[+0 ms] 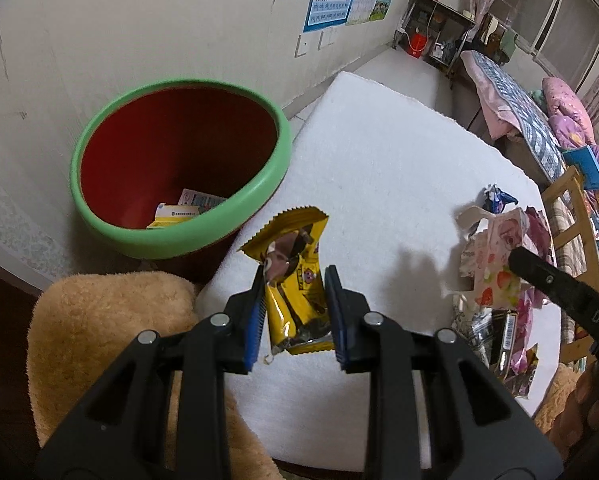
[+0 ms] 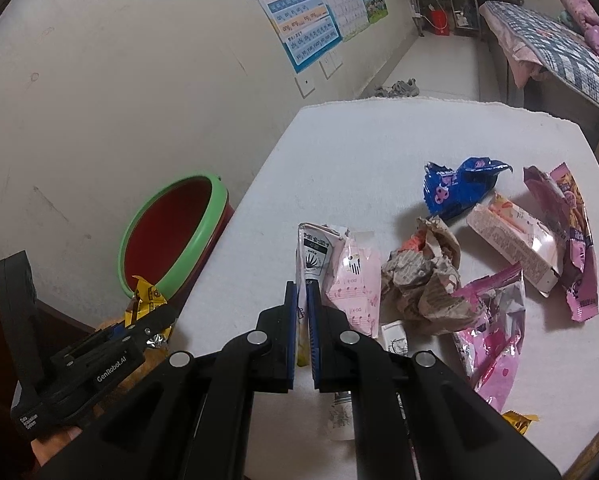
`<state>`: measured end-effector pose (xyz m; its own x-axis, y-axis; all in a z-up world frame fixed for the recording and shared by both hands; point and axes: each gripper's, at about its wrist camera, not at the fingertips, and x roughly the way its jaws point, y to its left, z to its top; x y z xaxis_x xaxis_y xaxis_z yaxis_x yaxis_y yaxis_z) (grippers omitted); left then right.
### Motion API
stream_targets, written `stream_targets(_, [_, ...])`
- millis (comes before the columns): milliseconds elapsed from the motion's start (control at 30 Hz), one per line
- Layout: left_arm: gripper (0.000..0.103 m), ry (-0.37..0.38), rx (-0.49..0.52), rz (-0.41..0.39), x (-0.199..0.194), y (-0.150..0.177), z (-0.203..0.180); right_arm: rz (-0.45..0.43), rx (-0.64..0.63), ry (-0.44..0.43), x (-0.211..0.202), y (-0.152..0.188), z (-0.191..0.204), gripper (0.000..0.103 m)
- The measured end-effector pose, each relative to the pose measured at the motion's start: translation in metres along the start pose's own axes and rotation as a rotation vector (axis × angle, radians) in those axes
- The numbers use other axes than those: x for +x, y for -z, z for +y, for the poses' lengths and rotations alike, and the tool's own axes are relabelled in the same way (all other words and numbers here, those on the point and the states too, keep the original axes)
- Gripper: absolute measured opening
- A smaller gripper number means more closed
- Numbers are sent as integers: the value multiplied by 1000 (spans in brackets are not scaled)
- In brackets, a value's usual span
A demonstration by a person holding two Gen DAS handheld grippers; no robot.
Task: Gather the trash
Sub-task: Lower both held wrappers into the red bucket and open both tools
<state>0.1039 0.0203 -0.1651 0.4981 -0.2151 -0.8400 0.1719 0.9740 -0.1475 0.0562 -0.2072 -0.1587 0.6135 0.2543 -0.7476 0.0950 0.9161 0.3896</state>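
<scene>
My left gripper (image 1: 295, 276) is shut on a yellow snack wrapper (image 1: 295, 276) and holds it above the white table's left edge, beside the red bin with a green rim (image 1: 179, 236). The bin holds a few scraps of paper trash (image 1: 187, 208). My right gripper (image 2: 304, 292) is shut on a flattened white and pink carton (image 2: 319, 256) on the table. The left gripper with its yellow wrapper (image 2: 147, 300) shows in the right wrist view next to the bin (image 2: 203, 236).
More trash lies on the white table (image 2: 359, 144): a blue wrapper (image 2: 459, 184), crumpled paper (image 2: 423, 280), a pink box (image 2: 515, 240), pink wrappers (image 2: 491, 328). A tan plush cushion (image 1: 111, 320) sits below the bin. A bed (image 1: 531, 120) and a wooden chair (image 1: 579, 208) stand at the right.
</scene>
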Motion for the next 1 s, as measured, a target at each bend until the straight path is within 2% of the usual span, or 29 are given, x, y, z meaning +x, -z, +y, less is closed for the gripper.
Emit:
stream_targets(333, [27,-21,22,-55,-17,-16,6,-17,-4,-11,-6,-11,1,5])
stream_targets(700, [27,-63,-42,-109,-31,-31,38,-52,-46,-36,-15,-26,25,6])
stream_targets(1000, [27,-97,-45,-117,-22,-46,54,-17,-67,-41,3,-34,38,6])
